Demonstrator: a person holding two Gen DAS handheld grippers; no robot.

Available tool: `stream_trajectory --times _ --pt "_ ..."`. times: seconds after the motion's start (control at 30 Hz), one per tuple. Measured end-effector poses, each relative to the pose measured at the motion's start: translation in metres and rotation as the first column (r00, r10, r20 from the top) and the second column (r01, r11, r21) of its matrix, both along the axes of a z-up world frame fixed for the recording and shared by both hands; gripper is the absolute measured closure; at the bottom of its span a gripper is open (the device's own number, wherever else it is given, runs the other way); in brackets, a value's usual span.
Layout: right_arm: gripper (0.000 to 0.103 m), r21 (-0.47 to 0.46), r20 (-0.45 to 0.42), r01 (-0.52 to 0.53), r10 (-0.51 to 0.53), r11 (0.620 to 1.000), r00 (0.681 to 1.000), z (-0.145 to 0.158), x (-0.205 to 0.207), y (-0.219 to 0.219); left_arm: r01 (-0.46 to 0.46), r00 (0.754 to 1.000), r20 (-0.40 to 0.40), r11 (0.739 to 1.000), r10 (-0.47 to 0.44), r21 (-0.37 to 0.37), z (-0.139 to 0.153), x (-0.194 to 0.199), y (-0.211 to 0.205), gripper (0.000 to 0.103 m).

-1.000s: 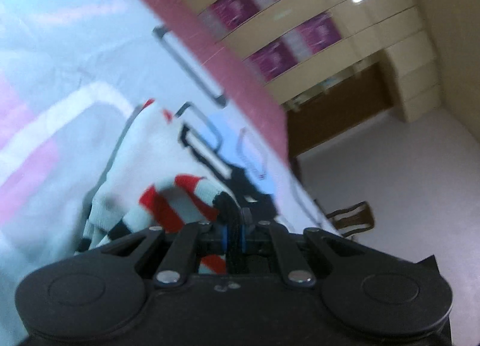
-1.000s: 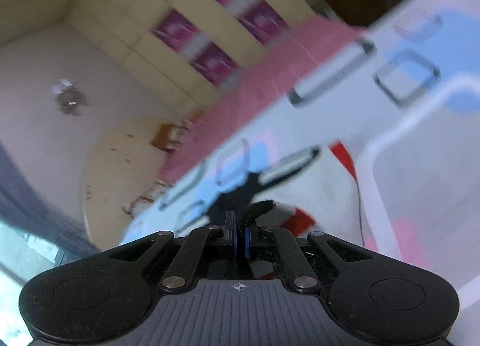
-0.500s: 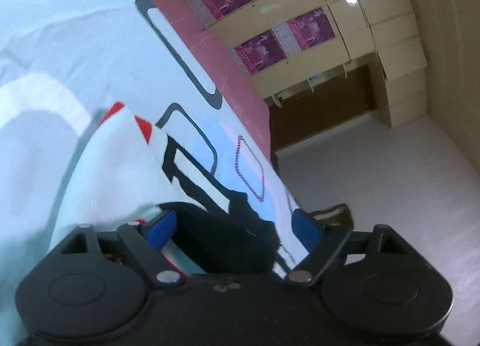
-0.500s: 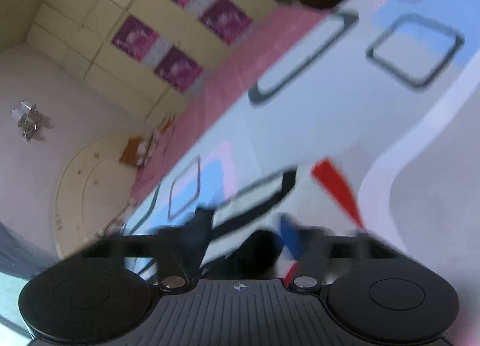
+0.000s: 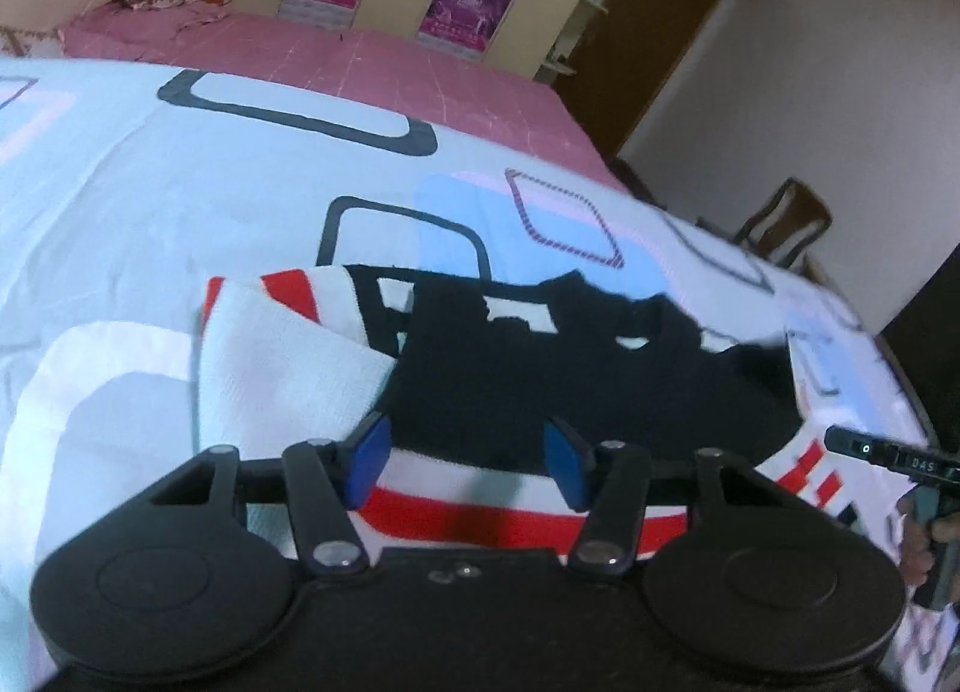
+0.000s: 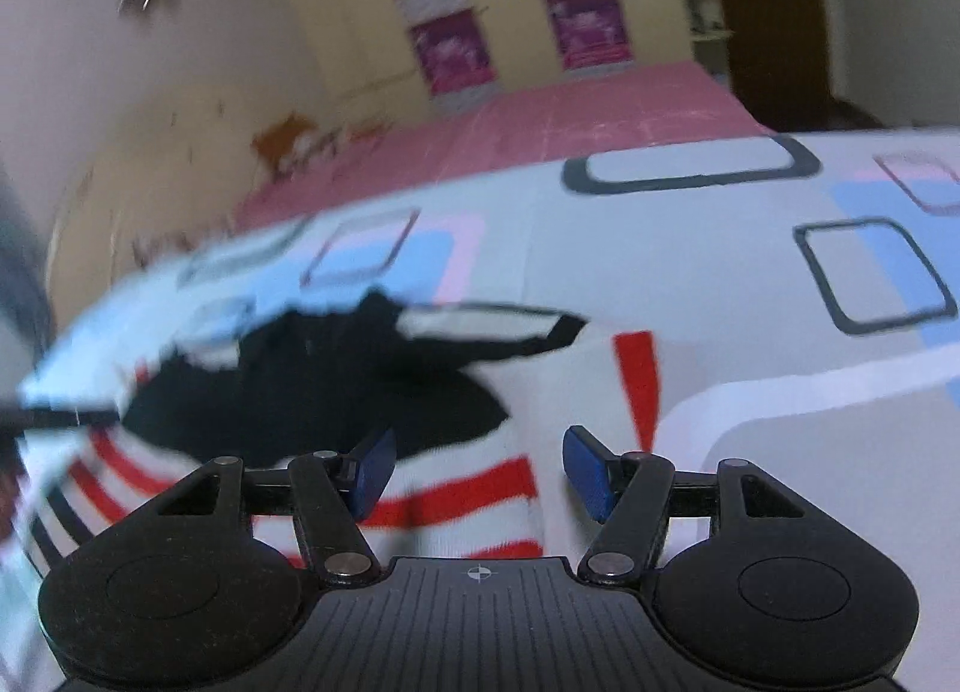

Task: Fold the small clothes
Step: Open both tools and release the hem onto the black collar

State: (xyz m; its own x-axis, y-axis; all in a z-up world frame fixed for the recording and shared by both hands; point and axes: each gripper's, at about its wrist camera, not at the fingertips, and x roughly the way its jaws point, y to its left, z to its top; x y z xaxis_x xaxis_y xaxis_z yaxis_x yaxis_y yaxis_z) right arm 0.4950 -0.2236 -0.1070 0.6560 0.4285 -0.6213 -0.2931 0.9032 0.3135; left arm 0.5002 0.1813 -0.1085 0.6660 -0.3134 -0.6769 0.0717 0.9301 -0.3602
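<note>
while the left gripper (image 5: 467, 464) hangs over the small garment (image 5: 540, 392) lying on the patterned bedspread (image 5: 180, 182), its jaws stand parted with nothing pinched, having just been narrowing from a wider gape; the cloth lies under them, not between the pads. to do the fold well, i judge it should settle on one clear edge of the red-striped hem and close on a single layer, not a bunch. at the right edge of this view a dark tool tip and part of a hand are cut off. from the right wrist, the right gripper (image 6: 477, 473) is likewise parted and empty above the same garment's white and red stripes (image 6: 456, 488). blur smears the left side, so the garment's outline there, and which part is sleeve or body, cannot be made out.
</note>
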Motion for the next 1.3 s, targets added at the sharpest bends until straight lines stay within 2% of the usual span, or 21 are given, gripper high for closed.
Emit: stream_trajectory --times 0.13,0.2,0.23,0.33,0.4,0.47,0.57,0.63,0.67,0.73,0.8,0.87,0.9,0.93,0.97,1.0,1.03,1.07,1.1,1.2,1.3 --pt "0.041 -0.149 0.02 0.001 0.002 0.989 1.0 -0.009 0.016 0.03 0.007 1.0 0.006 0.999 -0.007 0.041 -0.005 0.018 -0.006 0.049" --pt "0.043 -0.154 0.005 0.018 -0.018 0.988 1.0 -0.016 0.028 0.037 0.011 1.0 0.005 0.998 -0.011 0.06 -0.004 0.023 -0.009 0.05" --pt "0.058 -0.159 -0.001 0.023 -0.023 0.987 1.0 -0.018 0.032 0.039 0.015 1.0 0.004 0.998 -0.016 0.069 -0.004 0.024 -0.01 0.053" --pt "0.073 -0.176 -0.01 0.027 -0.03 0.984 1.0 -0.021 0.039 0.041 0.02 1.0 -0.014 0.995 -0.018 0.097 -0.002 0.028 -0.008 0.076" --pt "0.09 -0.17 -0.014 0.026 -0.029 0.985 0.999 -0.019 0.04 0.039 0.001 1.0 -0.025 0.996 0.001 0.086 -0.004 0.031 -0.001 0.101" --pt "0.1 -0.159 -0.006 0.025 -0.027 0.987 1.0 -0.017 0.039 0.036 -0.013 1.0 -0.019 0.998 0.014 0.059 -0.007 0.031 0.004 0.101" --pt "0.1 -0.143 0.036 0.051 -0.046 0.988 0.998 -0.008 0.032 0.029 -0.05 0.998 0.048 0.998 0.048 0.039 -0.004 0.02 0.007 0.103" --pt "0.101 -0.12 0.069 0.076 -0.068 0.99 0.995 0.001 0.026 0.023 -0.095 0.986 0.136 0.995 0.095 -0.007 0.003 0.009 0.013 0.103" --pt "0.101 -0.109 0.083 0.082 -0.073 0.991 0.994 0.003 0.024 0.02 -0.119 0.981 0.153 0.993 0.119 -0.006 0.005 0.007 0.015 0.103" --pt "0.101 -0.146 0.087 0.09 -0.078 0.985 0.993 0.001 0.027 0.021 -0.155 0.981 0.119 0.988 0.15 0.029 0.0 0.012 0.016 0.103" --pt "0.101 -0.202 0.025 0.106 -0.103 0.974 0.994 -0.015 0.037 0.026 -0.166 0.985 0.046 0.985 0.164 0.055 -0.013 0.021 0.017 0.103" --pt "0.1 -0.211 0.027 0.115 -0.112 0.971 0.993 -0.018 0.037 0.029 -0.14 0.989 0.05 0.99 0.139 0.012 -0.015 0.019 0.02 0.103" --pt "0.1 -0.211 0.03 0.117 -0.113 0.97 0.993 -0.014 0.036 0.03 -0.121 0.99 0.068 0.992 0.122 -0.021 -0.01 0.015 0.021 0.09" --pt "0.1 -0.196 0.042 0.119 -0.113 0.973 0.993 -0.01 0.034 0.03 -0.109 0.991 0.082 0.994 0.11 -0.024 -0.008 0.012 0.021 0.076" --pt "0.1 -0.178 0.059 0.123 -0.114 0.976 0.992 -0.006 0.031 0.029 -0.102 0.991 0.09 0.995 0.102 -0.003 -0.004 0.01 0.018 0.046" --pt "0.095 -0.17 0.072 0.125 -0.115 0.977 0.991 -0.003 0.03 0.028 -0.1 0.99 0.105 0.995 0.097 0.028 0.0 0.009 0.015 0.028" --pt "0.073 -0.169 0.08 0.126 -0.114 0.978 0.99 0.0 0.029 0.028 -0.091 0.99 0.109 0.994 0.084 0.056 0.001 0.011 0.011 0.03" --pt "0.06 -0.166 0.087 0.122 -0.109 0.979 0.99 0.002 0.03 0.029 -0.073 0.994 0.084 0.994 0.066 0.079 -0.001 0.016 0.009 0.043" --pt "0.054 -0.171 0.094 0.116 -0.101 0.978 0.99 0.002 0.032 0.031 -0.058 0.997 0.052 0.995 0.053 0.087 -0.003 0.022 0.006 0.052" --pt "0.054 -0.174 0.042 0.075 -0.069 0.982 0.997 -0.004 0.043 0.038 -0.031 0.999 0.026 0.993 0.028 0.117 -0.006 0.032 -0.002 0.052" --pt "0.055 -0.232 0.015 0.057 -0.055 0.971 0.998 -0.015 0.048 0.049 -0.004 1.0 0.017 0.992 0.002 0.126 -0.006 0.035 -0.007 0.051"
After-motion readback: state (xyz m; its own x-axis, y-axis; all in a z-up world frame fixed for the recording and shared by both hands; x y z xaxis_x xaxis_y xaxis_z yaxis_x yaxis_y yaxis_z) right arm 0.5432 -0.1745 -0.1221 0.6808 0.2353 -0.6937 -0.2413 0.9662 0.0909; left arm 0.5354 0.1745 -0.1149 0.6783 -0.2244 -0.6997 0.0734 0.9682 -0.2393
